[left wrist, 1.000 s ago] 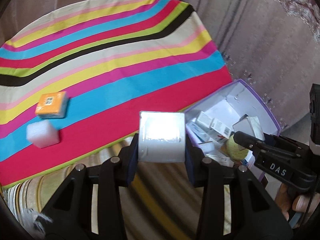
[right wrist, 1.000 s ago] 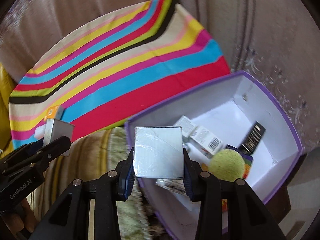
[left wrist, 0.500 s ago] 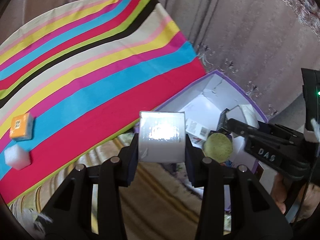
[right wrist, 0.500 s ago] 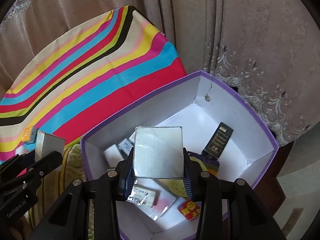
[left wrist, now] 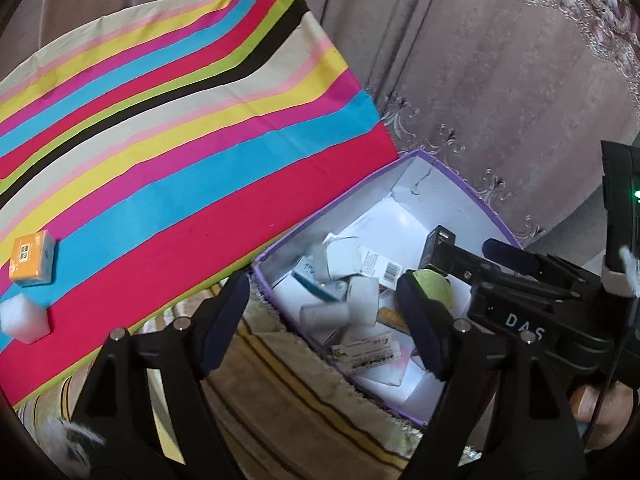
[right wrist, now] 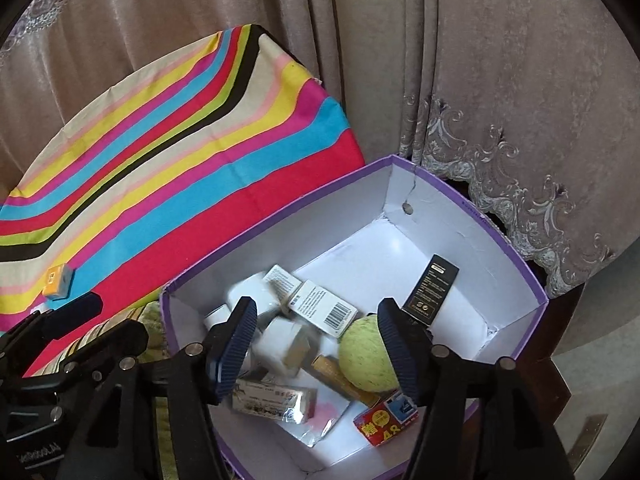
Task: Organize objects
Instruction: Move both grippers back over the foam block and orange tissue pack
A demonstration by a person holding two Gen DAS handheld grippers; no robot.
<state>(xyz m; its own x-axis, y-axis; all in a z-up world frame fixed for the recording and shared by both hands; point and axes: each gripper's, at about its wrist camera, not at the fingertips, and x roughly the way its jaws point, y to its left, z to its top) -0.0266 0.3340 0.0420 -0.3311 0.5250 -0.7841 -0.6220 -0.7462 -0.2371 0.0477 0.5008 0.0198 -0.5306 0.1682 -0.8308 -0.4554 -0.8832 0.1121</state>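
A purple-rimmed white box stands beside the striped table. Inside lie white foam cubes, small cartons, a green ball, a black packet and a red pack. My left gripper is open and empty above the box's near-left corner. My right gripper is open and empty over the box's middle. An orange box and a white foam cube rest on the table's left part.
Brown embroidered curtains hang behind the table and box. A striped yellow-brown rug lies below the table edge. The right gripper's body shows at the right of the left wrist view; the left gripper's body shows at the left of the right wrist view.
Both grippers moved right over the box and opened. The white cubes they held have dropped in among the cartons.
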